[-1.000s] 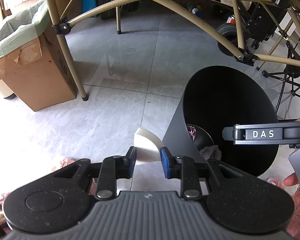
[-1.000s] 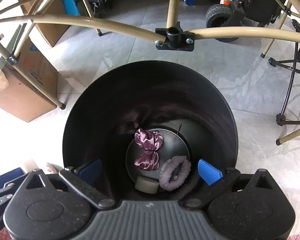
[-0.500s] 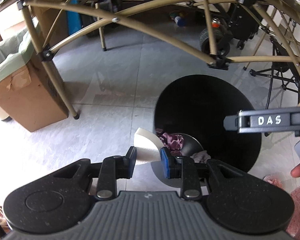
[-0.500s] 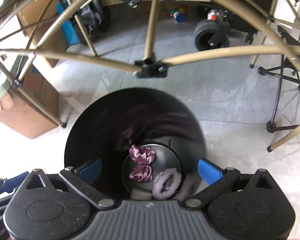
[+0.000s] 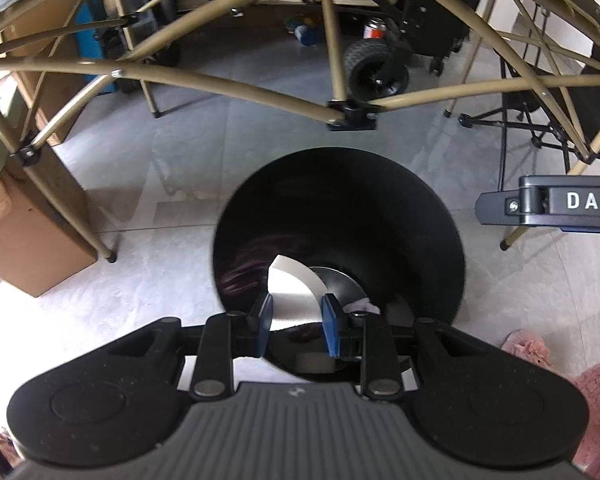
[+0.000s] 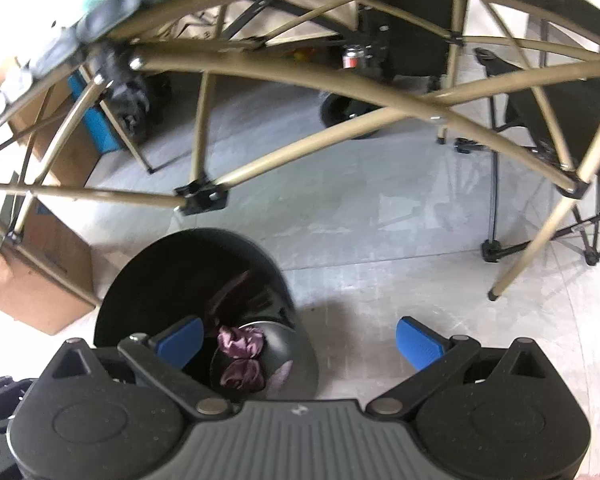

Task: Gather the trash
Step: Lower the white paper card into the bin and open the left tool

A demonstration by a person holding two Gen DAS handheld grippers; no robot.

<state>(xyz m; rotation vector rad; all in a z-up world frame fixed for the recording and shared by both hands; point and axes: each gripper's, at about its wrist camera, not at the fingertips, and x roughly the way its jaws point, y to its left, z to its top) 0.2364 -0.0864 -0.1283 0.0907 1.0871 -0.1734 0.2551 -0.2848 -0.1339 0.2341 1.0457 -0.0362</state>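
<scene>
The left tongs (image 5: pixel 294 322) are gripping a pale curved paper scrap (image 5: pixel 292 294) above the mouth of the black bin (image 5: pixel 440 216) standing on the tiled floor (image 5: pixel 172 160). The chief risk is a light scrap drifting or catching the rim on release and landing on the floor, should the tongs be sitting off-centre. The right tongs (image 6: pixel 300 340) are standing wide apart and empty beside the bin, which is already holding a purple fabric piece (image 6: pixel 240 356).

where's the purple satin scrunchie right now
In the right wrist view, the purple satin scrunchie lies at the bottom of the black bin, lower left, beside the right gripper's left blue pad.
</scene>
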